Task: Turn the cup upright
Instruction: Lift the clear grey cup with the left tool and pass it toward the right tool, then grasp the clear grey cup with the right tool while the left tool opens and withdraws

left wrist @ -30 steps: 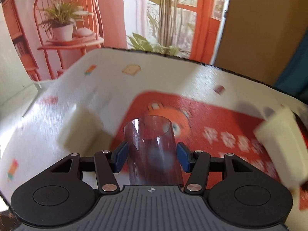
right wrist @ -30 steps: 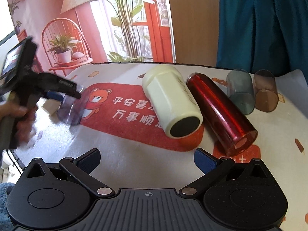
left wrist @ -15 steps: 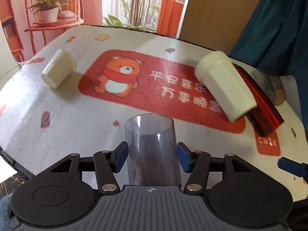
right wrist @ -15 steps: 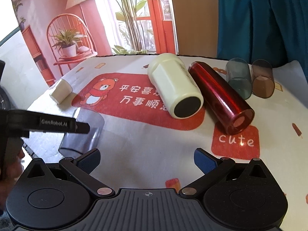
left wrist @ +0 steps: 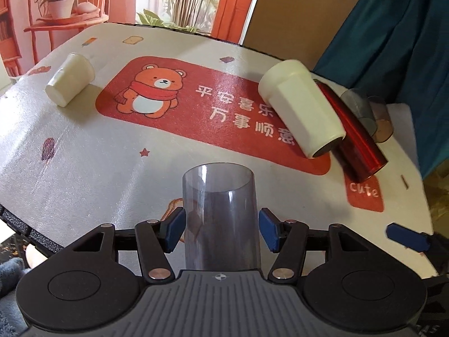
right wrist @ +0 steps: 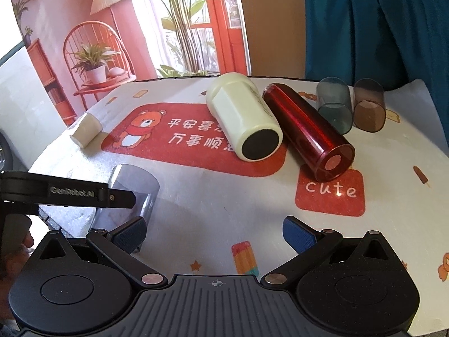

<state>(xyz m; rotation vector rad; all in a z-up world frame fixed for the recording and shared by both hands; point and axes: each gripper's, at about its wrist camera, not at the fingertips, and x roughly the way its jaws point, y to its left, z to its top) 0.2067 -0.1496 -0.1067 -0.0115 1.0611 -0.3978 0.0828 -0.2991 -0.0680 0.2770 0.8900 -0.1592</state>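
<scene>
Both our left fingers (left wrist: 174, 229) clamp the clear cup (left wrist: 220, 216), apparently upright over the table (left wrist: 112, 163); our right gripper (right wrist: 214, 231) gapes apart.

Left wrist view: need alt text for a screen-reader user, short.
The left gripper has a clear grey cup between its blue pads, open mouth facing away over a bear-print tablecloth. Beyond lie a small white cup at left, and a cream tumbler beside a red bottle at right.
</scene>
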